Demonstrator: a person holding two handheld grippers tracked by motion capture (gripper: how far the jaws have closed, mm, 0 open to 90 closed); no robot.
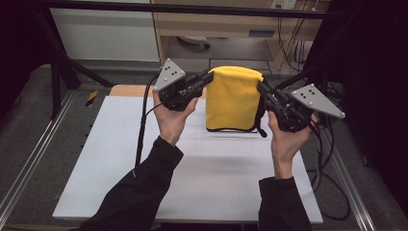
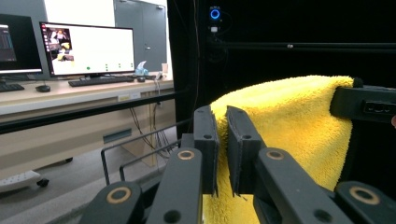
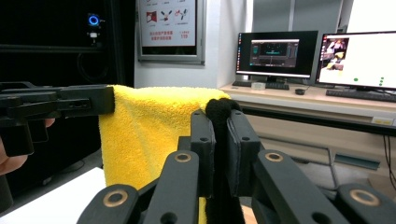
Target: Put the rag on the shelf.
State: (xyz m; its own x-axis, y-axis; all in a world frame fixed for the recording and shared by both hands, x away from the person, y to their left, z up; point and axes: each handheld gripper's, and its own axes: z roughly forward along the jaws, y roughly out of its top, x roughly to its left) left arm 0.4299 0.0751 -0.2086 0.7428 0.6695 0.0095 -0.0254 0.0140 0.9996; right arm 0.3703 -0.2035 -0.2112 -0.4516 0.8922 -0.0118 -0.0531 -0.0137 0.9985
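Yellow towel (image 1: 233,98) soft, light, limp; top corners clamped by left tongs (image 1: 208,77) and right tongs (image 1: 262,89), hung above worktop (image 1: 144,163).

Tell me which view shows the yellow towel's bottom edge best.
The high view: the yellow towel hangs whole between the left gripper and right gripper, its black-trimmed bottom edge just above the table. Both gripper views show the pinched top corners and cut off the bottom.

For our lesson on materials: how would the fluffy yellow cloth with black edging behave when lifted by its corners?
The fluffy yellow cloth probably flops: it hangs slack between the left gripper and right gripper. Its thick pile likely resists slipping. It seems light, held aloft by pinched corners.
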